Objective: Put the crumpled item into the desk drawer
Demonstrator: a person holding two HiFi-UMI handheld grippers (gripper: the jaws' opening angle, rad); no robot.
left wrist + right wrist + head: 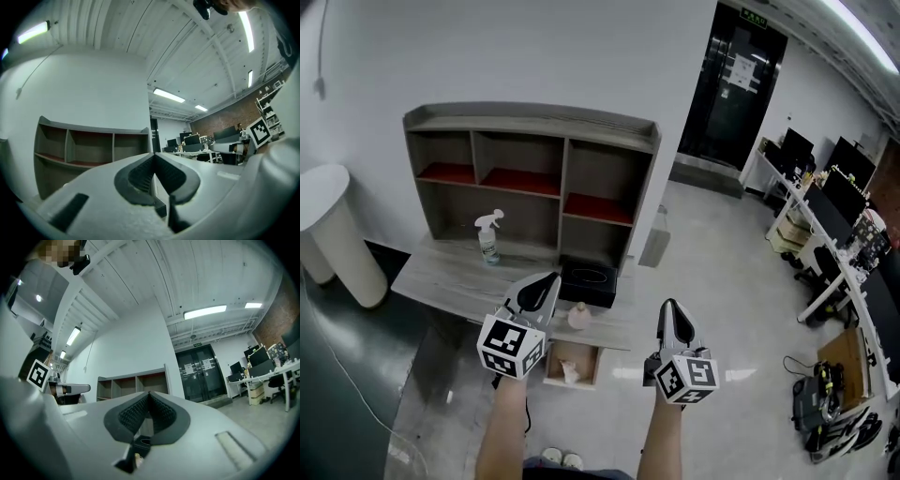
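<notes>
A grey desk (441, 272) carries a brown shelf unit (525, 178). Under the desk's front edge a light wooden drawer (587, 361) stands open, and a pale crumpled item (570, 372) lies inside it. My left gripper (546, 281) is held above the desk's front, just left of the drawer, shut and empty. Its tips (153, 154) meet with nothing between them. My right gripper (671, 305) hangs to the right of the drawer over the floor, also shut and empty, with its pads closed together (149, 393).
On the desk stand a spray bottle (489, 236), a black tissue box (587, 281) and a small pink thing (579, 316) near the front edge. A white round table (333, 230) is at the left. Office desks with monitors (825, 206) line the right side.
</notes>
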